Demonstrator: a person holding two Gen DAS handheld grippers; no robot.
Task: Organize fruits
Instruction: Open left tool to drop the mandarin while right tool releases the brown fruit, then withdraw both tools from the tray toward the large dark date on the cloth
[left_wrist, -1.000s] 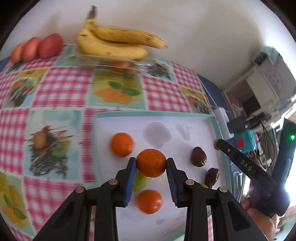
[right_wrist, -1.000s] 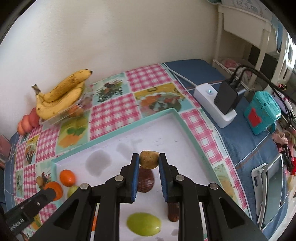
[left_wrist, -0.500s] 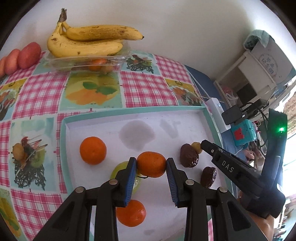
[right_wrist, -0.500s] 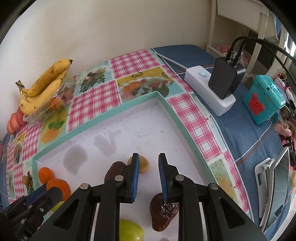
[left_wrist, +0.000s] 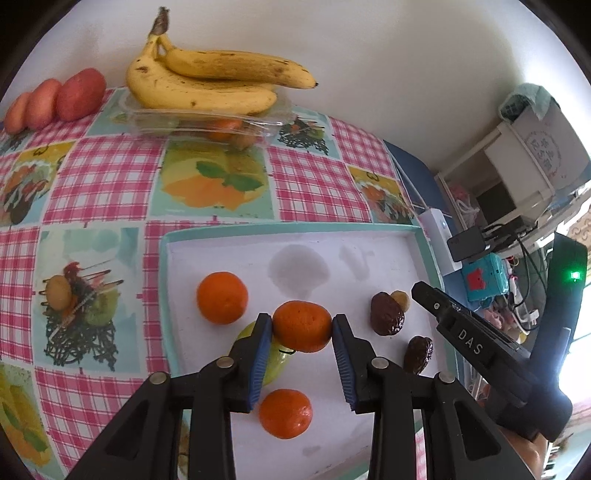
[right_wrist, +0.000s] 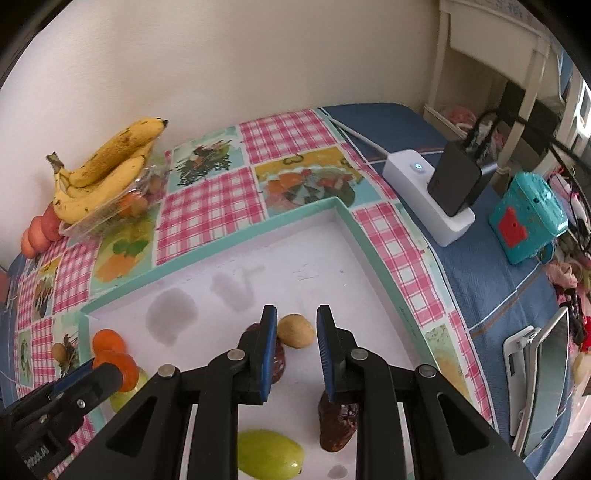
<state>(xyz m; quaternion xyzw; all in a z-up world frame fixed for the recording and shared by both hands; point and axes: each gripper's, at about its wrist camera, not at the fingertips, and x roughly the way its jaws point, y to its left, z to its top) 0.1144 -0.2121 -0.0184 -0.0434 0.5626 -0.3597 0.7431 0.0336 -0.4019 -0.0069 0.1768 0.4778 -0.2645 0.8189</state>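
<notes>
1. The left claw (left_wrist: 302, 322) pinches a mandarin (left_wrist: 302, 326). Both blue pads touch its sides, over the middle of the white tray (left_wrist: 295, 232).
2. The tray has a teal rim. It lies on the checked cloth (left_wrist: 103, 181) toward the near right part of the worktop.
3. A second mandarin (left_wrist: 221, 297) sits in the tray on the side toward the worktop's left edge. It is apart from the held one.
4. A third mandarin (left_wrist: 285, 412) lies nearer the worktop's near edge, between the left claw's fingers in its own view.
5. A green fruit (left_wrist: 276, 363) lies partly hidden behind the left claw's left finger.
6. The right claw (right_wrist: 295, 309) has its fingers drawn close, with a narrow gap and nothing between the pads. It hangs over the right half of the tray.
7. A small tan fruit (right_wrist: 295, 330) lies in the tray just beyond that claw's left fingertip. It touches a dark wrinkled date (left_wrist: 386, 314).
8. A second date (left_wrist: 418, 353) lies apart from the first, closer to the near edge.
9. Bananas (left_wrist: 214, 81) rest on a clear plastic box (left_wrist: 207, 123) at the worktop's far edge, by the wall.
10. Red fruits (left_wrist: 79, 94) sit at the far left corner.
11. A white power strip (right_wrist: 424, 195) lies past the tray's far right corner, on blue cloth.
</notes>
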